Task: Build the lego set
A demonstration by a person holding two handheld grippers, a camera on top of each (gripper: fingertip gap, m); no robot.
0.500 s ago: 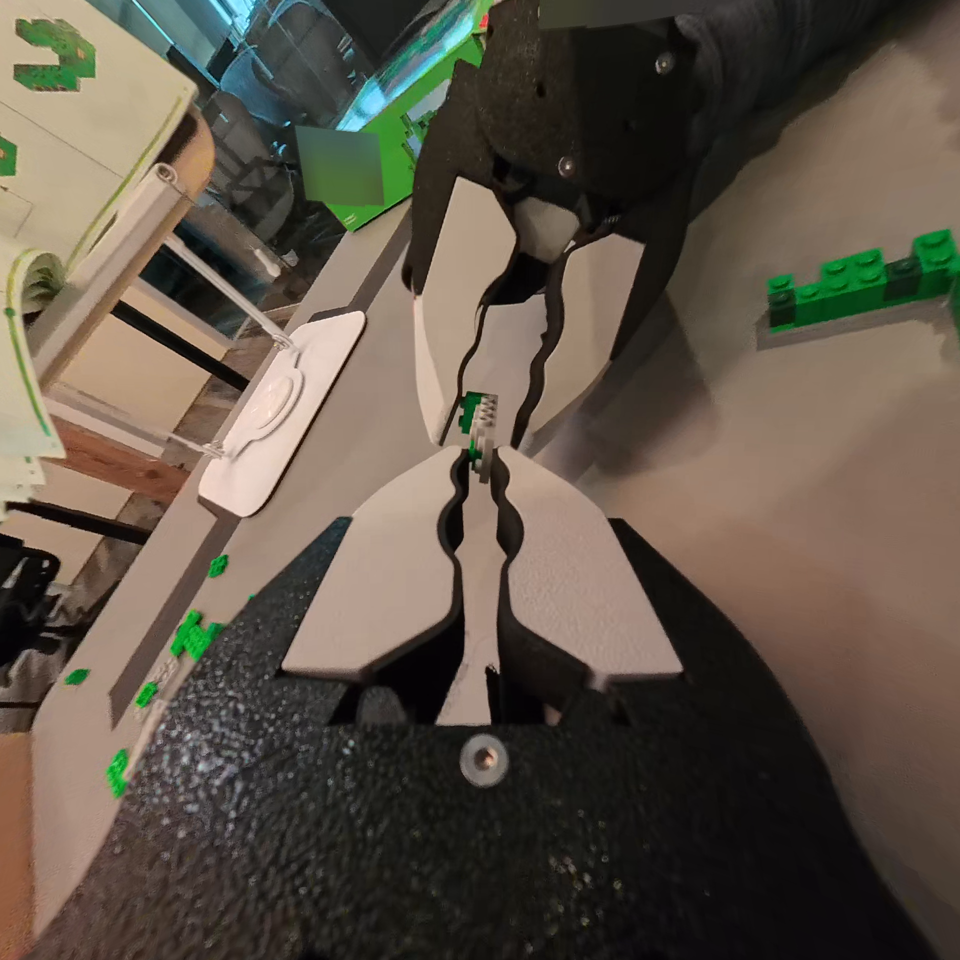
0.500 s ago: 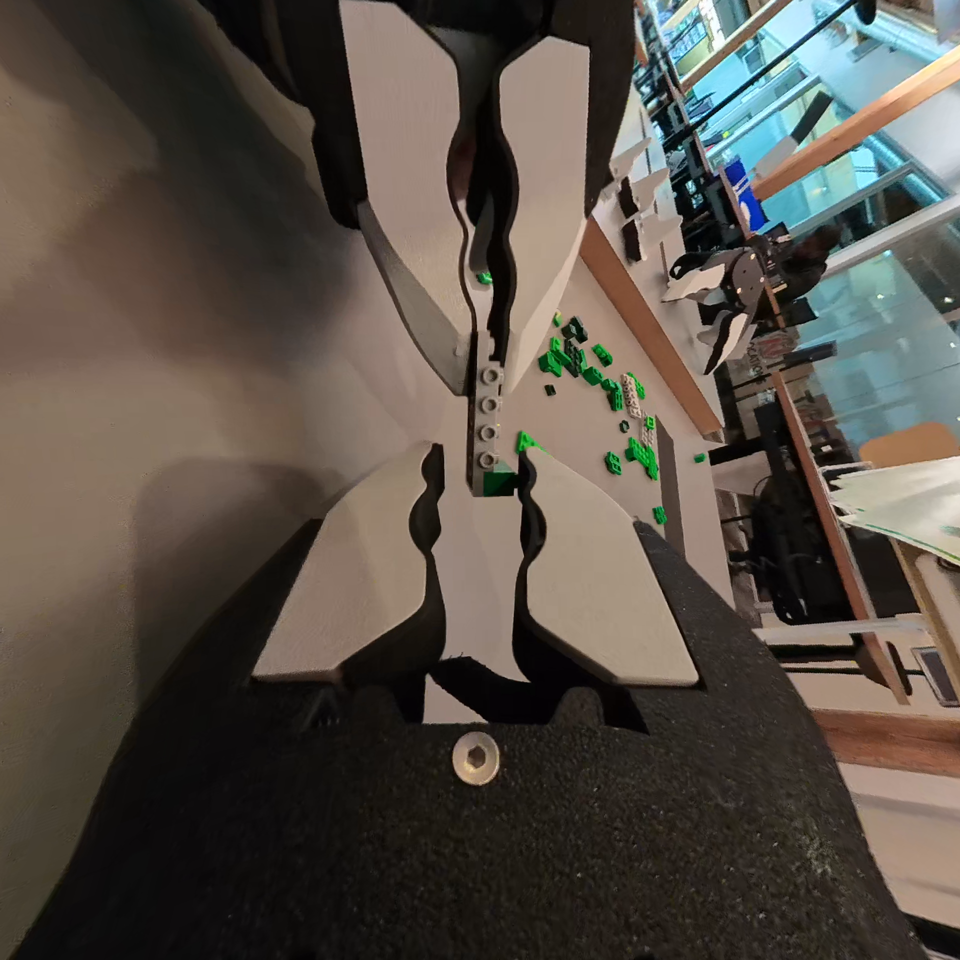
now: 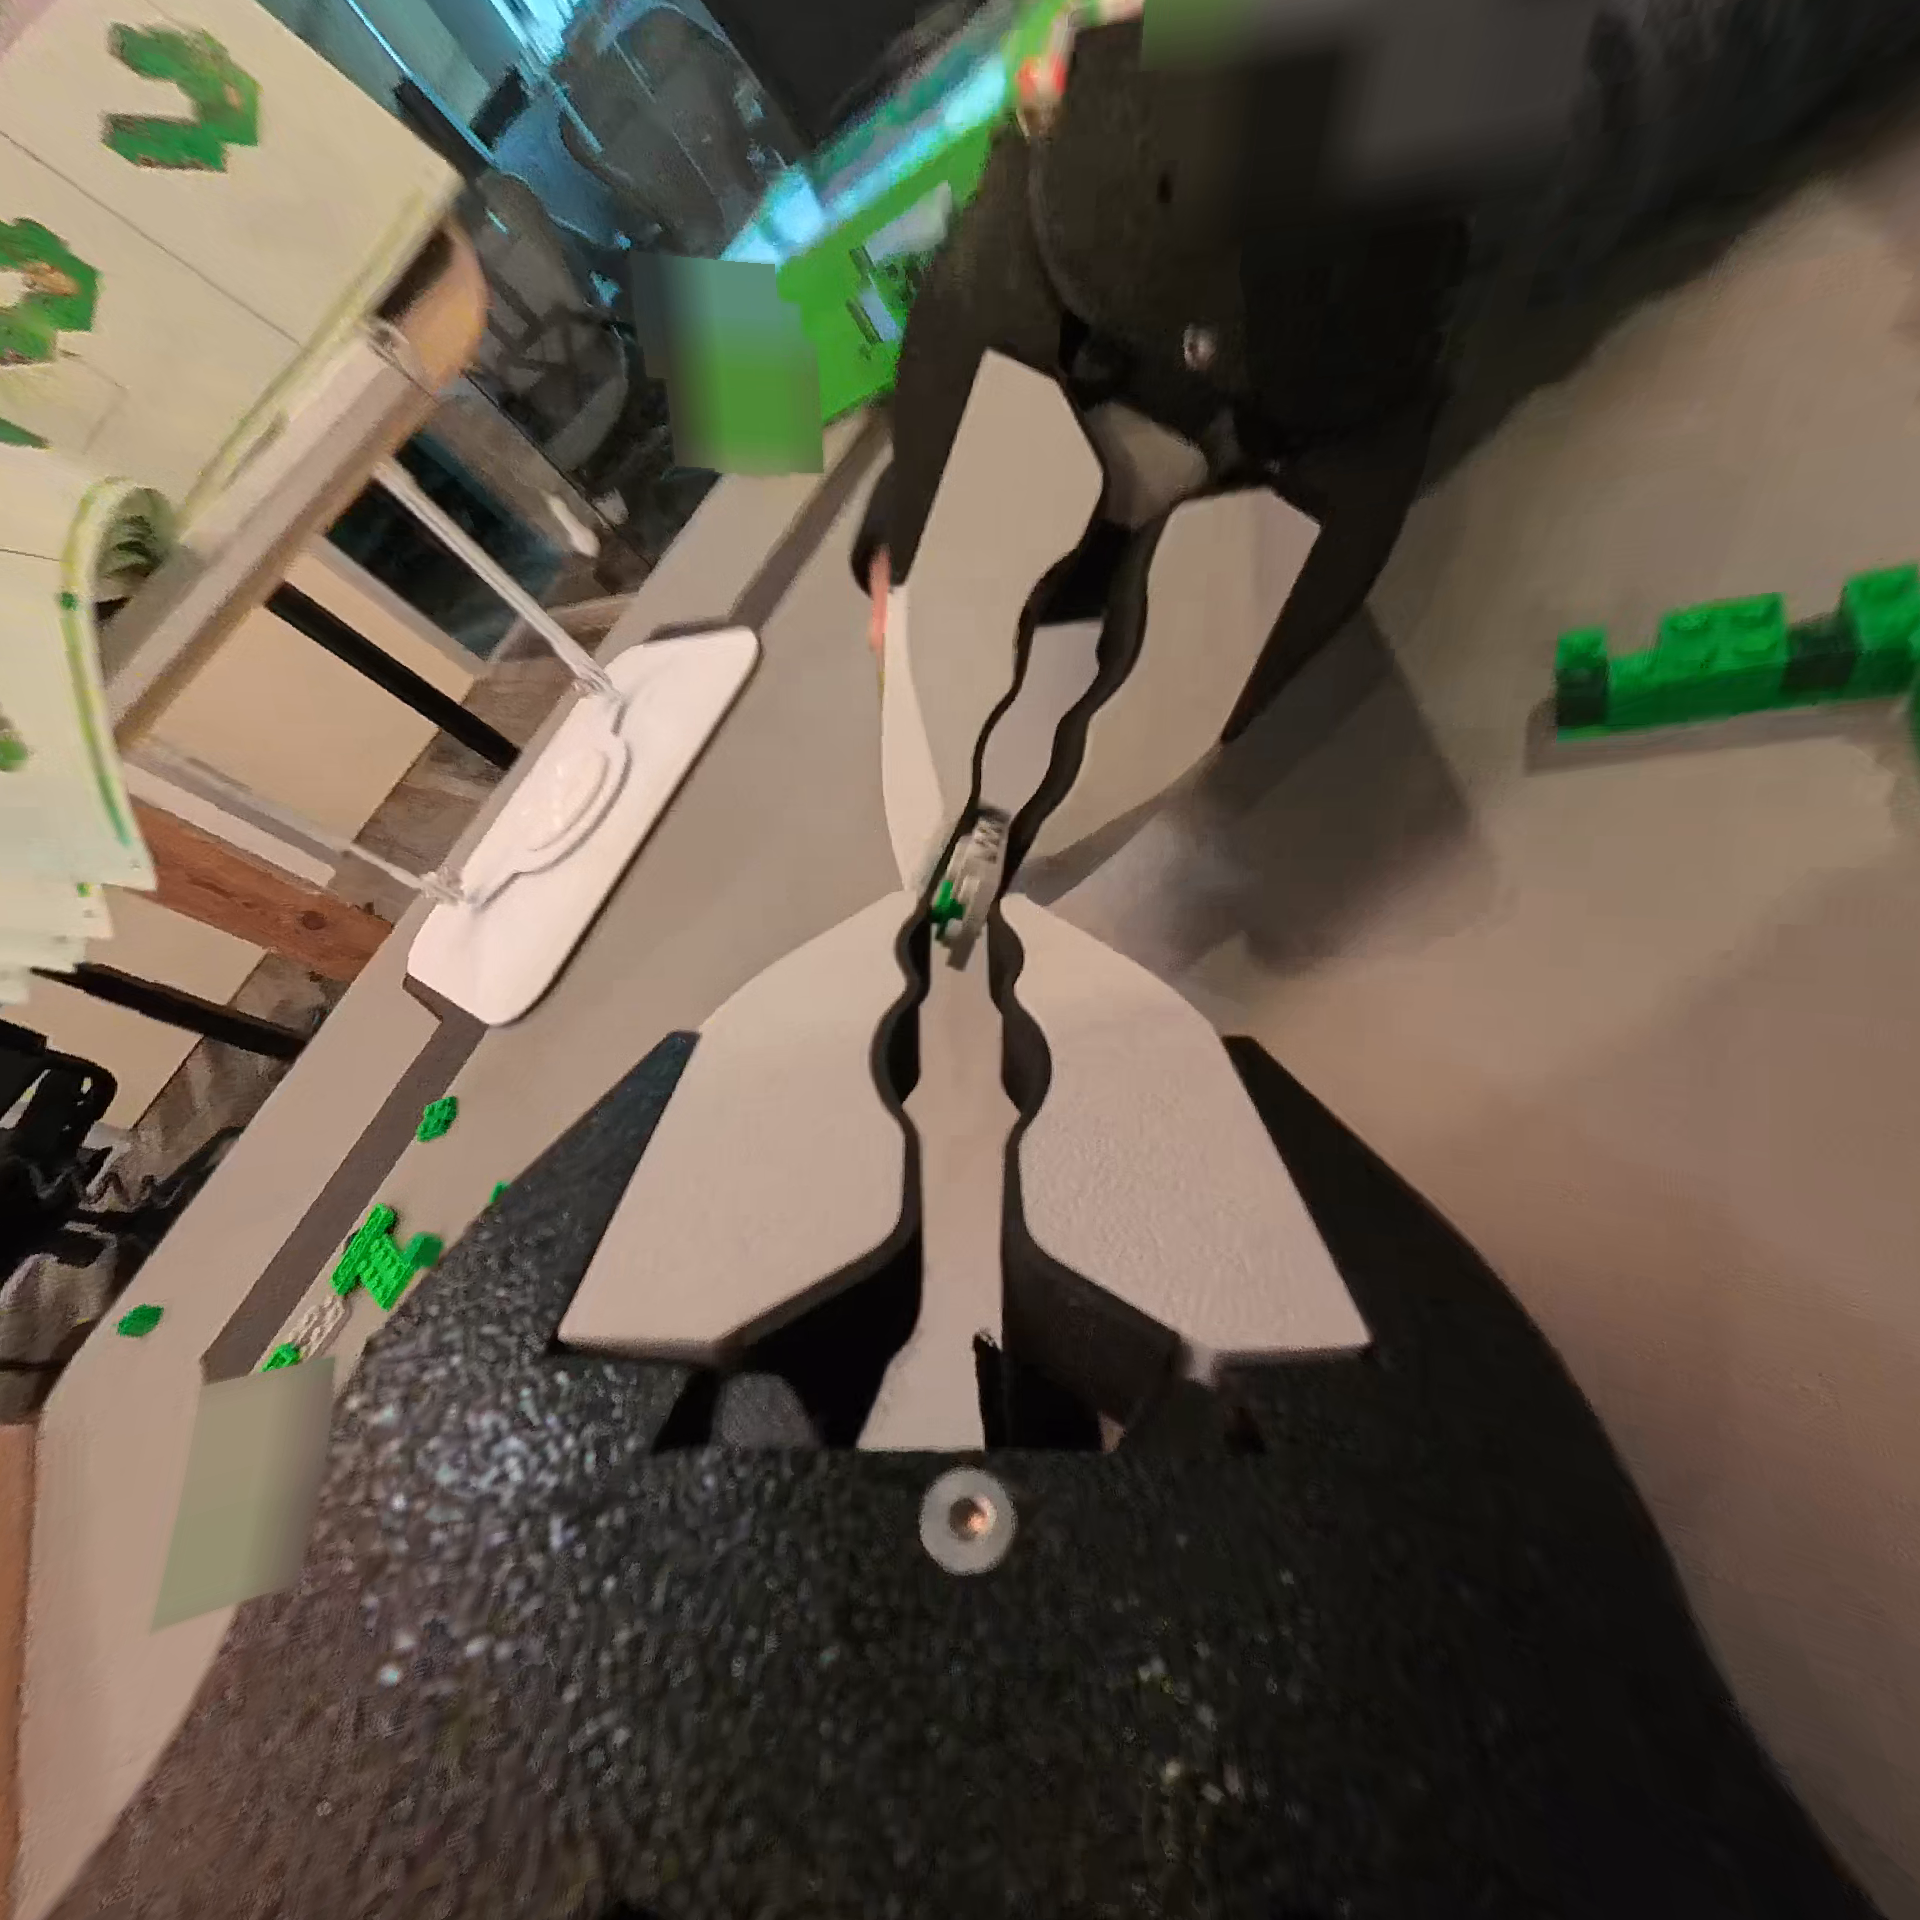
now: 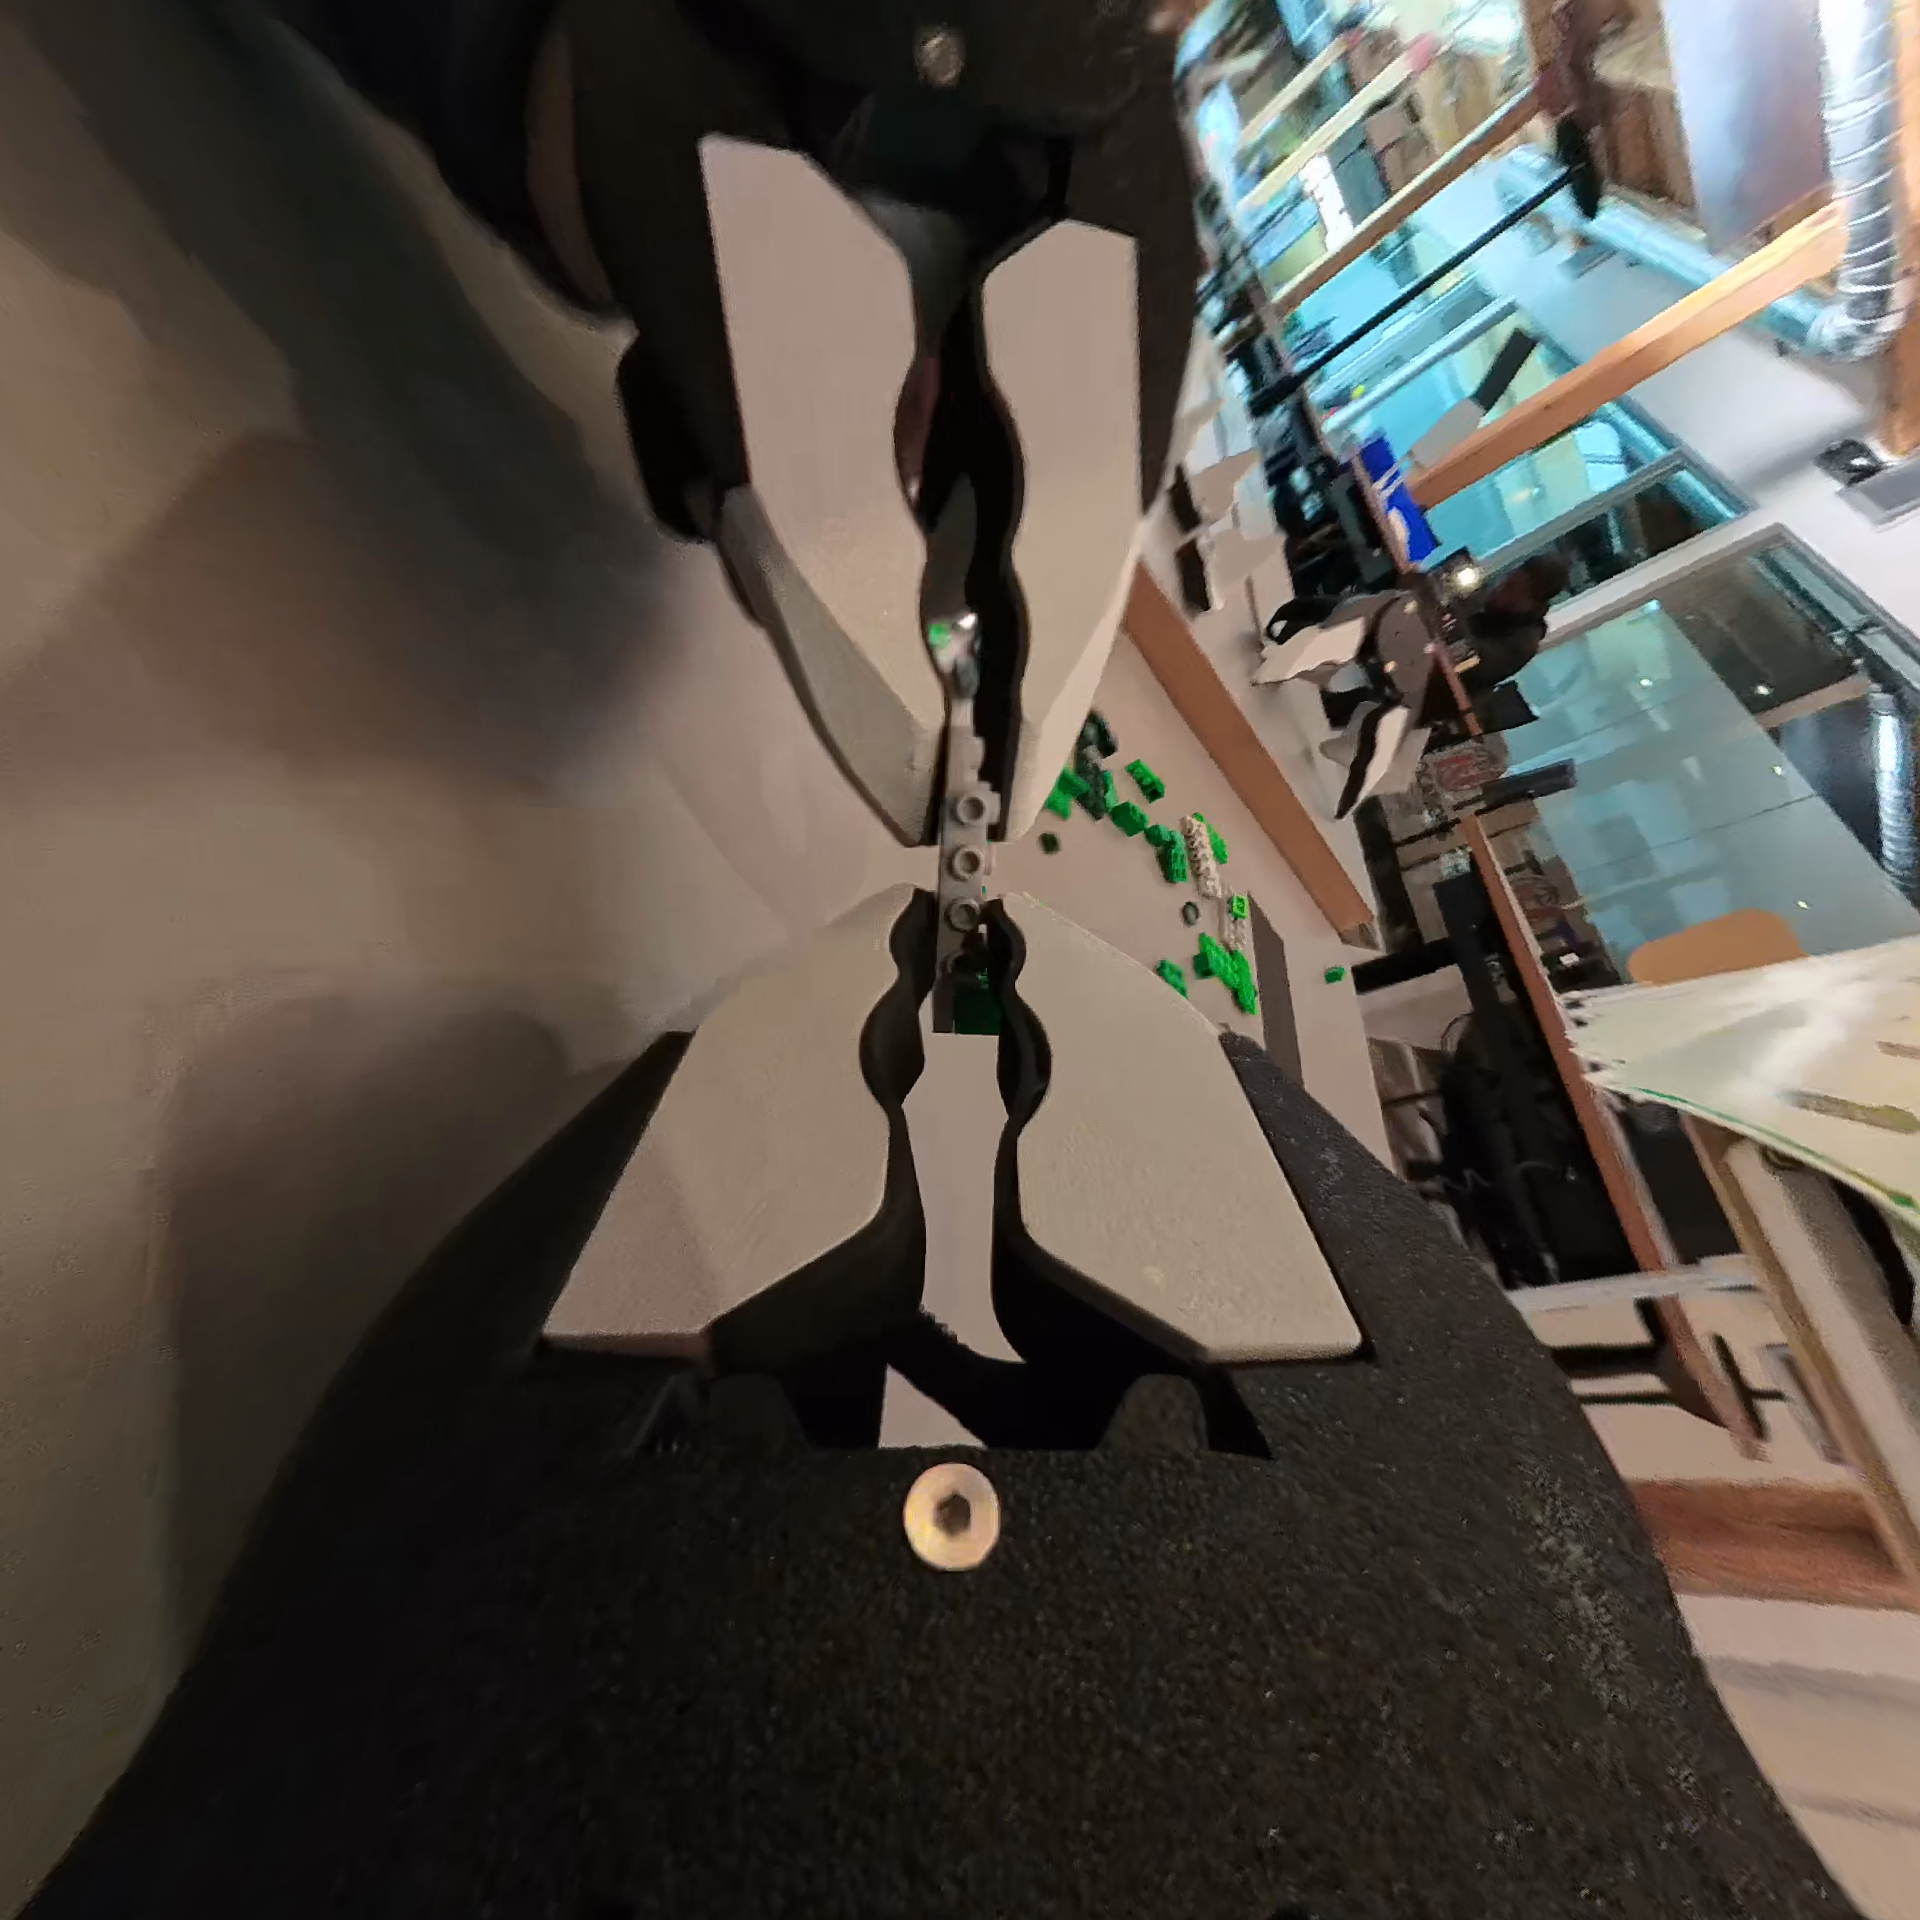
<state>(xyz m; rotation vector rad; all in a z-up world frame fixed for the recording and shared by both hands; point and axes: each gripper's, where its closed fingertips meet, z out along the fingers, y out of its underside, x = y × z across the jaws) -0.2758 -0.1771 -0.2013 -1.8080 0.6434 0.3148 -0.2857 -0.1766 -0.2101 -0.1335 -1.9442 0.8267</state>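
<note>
Grey table [image 3: 1558,1143] in a workshop with glass partitions and wooden shelving behind. At far left, an open instruction booklet [image 3: 125,312] on a clear stand with a white base [image 3: 582,831]; loose green bricks [image 3: 384,1262] lie near the table edge. Centre: left gripper [image 3: 961,925] and right gripper [image 4: 961,935] meet tip to tip, each with fingers pressed onto opposite ends of one grey studded strip [image 4: 966,857] carrying a small green piece [image 4: 977,1013]. At right, a partly built green row [image 3: 1745,665] sits well apart.
</note>
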